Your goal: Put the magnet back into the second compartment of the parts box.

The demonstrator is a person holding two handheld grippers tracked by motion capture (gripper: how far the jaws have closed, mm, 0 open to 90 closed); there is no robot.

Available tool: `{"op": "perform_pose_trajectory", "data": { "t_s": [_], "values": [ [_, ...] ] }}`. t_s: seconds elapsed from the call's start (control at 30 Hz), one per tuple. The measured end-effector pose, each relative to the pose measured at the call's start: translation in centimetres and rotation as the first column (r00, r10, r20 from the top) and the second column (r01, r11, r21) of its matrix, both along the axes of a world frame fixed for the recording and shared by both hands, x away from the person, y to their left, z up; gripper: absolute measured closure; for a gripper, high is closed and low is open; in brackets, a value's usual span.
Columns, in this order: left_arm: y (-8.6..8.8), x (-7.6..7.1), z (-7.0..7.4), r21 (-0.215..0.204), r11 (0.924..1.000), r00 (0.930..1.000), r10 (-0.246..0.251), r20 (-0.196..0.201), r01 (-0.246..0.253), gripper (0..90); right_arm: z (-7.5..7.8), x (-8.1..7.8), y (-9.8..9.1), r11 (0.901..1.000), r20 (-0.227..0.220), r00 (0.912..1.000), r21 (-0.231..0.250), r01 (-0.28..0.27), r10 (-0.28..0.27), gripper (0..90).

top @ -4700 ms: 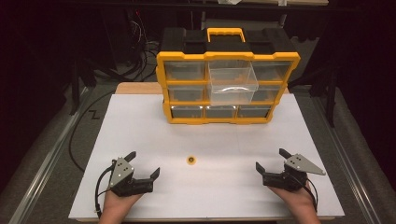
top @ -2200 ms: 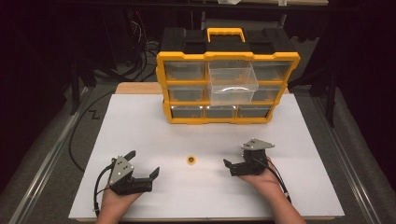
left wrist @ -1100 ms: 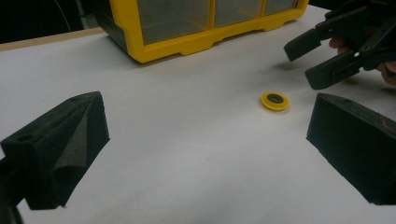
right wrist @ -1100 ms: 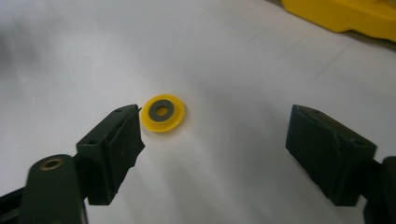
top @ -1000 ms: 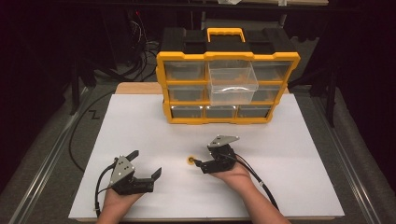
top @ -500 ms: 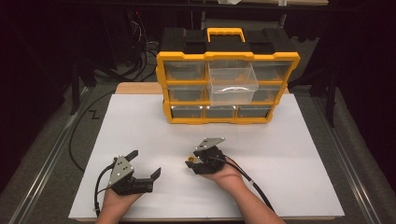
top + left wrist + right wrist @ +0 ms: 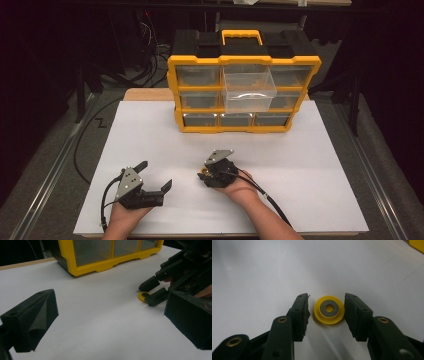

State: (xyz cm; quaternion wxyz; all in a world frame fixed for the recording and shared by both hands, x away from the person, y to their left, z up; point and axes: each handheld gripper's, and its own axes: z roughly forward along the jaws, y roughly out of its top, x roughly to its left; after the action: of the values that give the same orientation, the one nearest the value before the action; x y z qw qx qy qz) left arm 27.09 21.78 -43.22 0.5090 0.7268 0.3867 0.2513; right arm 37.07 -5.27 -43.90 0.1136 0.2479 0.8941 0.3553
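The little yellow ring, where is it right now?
In the right gripper view the yellow ring lies flat on the white table between the right gripper's open jaws, untouched; the yellow organizer stands beyond it.

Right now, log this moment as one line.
right tool: open, jaws either side of yellow disc | left tool: open, idle | organizer: one drawer pulled out

Bare table [image 7: 150, 135], organizer [image 7: 243, 95] behind
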Motion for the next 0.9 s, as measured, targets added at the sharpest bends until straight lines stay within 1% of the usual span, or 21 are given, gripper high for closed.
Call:
{"op": "perform_pose_trajectory", "data": {
  "t_s": [0.07,0.2,0.23,0.27,0.4,0.63,0.73,0.77,0.87,0.9],
  "values": [
    [0.0,0.0,0.0,0.002,1.0000,1.0000,0.000,-0.002,0.000,0.2,0.0,0.0,0.0,1.0000,-0.007,1.0000,0.001,0.001,-0.001,58.7],
    [-0.1,0.0,-0.1,0.002,1.0000,1.0000,0.001,-0.001,-0.001,0.2,0.0,0.0,0.0,1.0000,-0.006,1.0000,0.002,0.001,-0.001,60.3],
    [-0.1,0.0,-0.1,0.006,1.0000,1.0000,-0.001,-0.001,0.001,0.2,0.0,0.1,0.0,1.0000,-0.006,1.0000,0.002,0.002,-0.002,63.2],
    [-0.1,0.0,-0.1,0.006,1.0000,1.0000,-0.001,-0.001,0.001,0.2,0.0,0.1,0.0,1.0000,-0.008,0.9999,0.004,0.007,-0.007,64.0],
    [-0.1,0.1,-0.1,0.005,1.0000,1.0000,0.004,0.001,-0.004,0.2,0.0,0.1,0.0,0.9999,-0.005,0.9999,0.003,0.015,-0.014,64.6],
    [-0.1,0.0,0.0,0.003,1.0000,1.0000,0.004,0.008,-0.004,0.2,0.1,0.2,-0.1,1.0000,-0.008,1.0000,0.006,-0.001,0.001,65.0],
    [-0.1,-0.1,-0.1,-0.002,1.0000,0.9999,0.004,0.015,-0.004,0.2,0.2,0.3,-0.3,0.9999,-0.014,0.9999,0.014,-0.005,0.006,65.0],
    [0.0,-0.1,-0.1,0.000,1.0000,0.9999,0.002,0.014,-0.002,0.2,0.3,0.1,-0.5,0.9996,-0.011,0.9999,0.026,-0.012,0.012,65.0],
    [0.0,-0.1,-0.2,0.004,1.0000,0.9999,0.003,0.011,-0.003,0.2,0.6,-0.2,-0.9,0.9992,-0.002,0.9998,0.037,-0.017,0.017,65.0],
    [0.1,-0.1,-0.2,-0.003,1.0000,0.9999,0.007,0.009,-0.007,0.2,0.9,-0.6,-1.4,0.9985,-0.002,0.9998,0.051,-0.021,0.021,65.0]
  ]
}}
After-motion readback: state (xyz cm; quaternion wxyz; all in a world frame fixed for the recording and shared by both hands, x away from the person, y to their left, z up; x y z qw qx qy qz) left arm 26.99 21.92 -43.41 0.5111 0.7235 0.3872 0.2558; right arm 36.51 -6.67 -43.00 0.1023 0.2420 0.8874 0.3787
